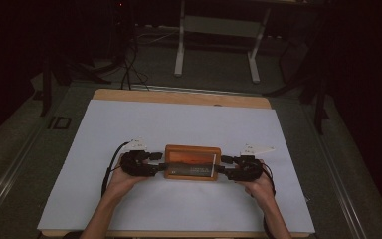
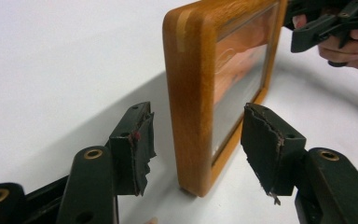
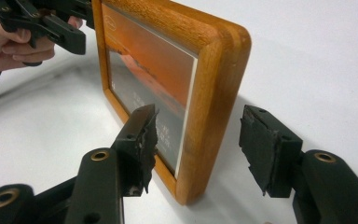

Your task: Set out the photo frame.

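A wooden picture frame [image 1: 192, 162] stands upright on its long edge at the middle of the white sheet [image 1: 179, 124] that covers the table, just below centre in the high view. The person has a gripper at each short end: the left gripper [image 1: 151, 164] at the frame's left end, the right gripper [image 1: 227, 167] at its right end. In the left gripper view the frame [image 2: 200, 93] sits centre frame, its end edge between the two black jaws, which stand apart with clear gaps on both sides, so the left gripper [image 2: 196, 144] is released and straddling, not pinching. Same story in the right gripper view: the frame's [image 3: 205, 84] rounded end lies between spread jaws, pads torn and not touching wood, so the right gripper [image 3: 198, 149] is released too. The other hand [image 3: 9, 39] shows upper left there. Step in hand looks like lining up for a two-sided grasp of the frame, before any squeeze. Next move likely calls for both jaws closing squarely on the wooden ends, at about the same moment, with the pads kept on wood rather than on the glass face, since an uneven pinch could tip the standing frame over.
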A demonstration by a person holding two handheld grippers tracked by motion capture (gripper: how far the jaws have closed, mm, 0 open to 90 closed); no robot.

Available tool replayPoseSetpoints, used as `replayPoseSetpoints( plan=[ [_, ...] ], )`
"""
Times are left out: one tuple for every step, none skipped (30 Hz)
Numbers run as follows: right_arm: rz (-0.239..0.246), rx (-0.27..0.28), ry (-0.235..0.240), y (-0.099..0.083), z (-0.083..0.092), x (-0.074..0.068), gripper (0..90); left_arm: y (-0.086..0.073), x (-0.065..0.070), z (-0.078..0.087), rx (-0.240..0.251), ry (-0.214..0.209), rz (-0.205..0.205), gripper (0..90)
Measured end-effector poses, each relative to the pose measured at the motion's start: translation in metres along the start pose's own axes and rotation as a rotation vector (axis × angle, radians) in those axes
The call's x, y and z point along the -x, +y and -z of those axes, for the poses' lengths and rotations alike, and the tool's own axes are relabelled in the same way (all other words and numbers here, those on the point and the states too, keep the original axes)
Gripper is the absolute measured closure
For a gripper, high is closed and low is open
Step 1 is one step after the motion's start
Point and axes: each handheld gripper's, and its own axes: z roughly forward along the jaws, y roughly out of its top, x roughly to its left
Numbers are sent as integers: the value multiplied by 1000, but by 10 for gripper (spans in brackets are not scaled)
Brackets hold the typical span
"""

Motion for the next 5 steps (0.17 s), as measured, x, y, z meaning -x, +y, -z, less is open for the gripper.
replayPoseSetpoints(
  plan=[
    [3, 1, 0, 0, 3, 1, 455, 0, 0, 1, 1, -1, 0, 435],
    [3, 2, -1, -1, 5, 1, 455, 0, 0, 4, -3, -13, -1, 433],
    [0, 4, -3, -1, 8, 3, 460, 0, 0, 5, -7, -20, -6, 430],
    [-2, 10, -4, -2, 10, 4, 465, 0, 1, 8, -12, -23, -17, 430],
    [-4, 12, -6, -3, 13, 6, 466, 0, 1, 11, -13, -21, -21, 429]
  ],
)
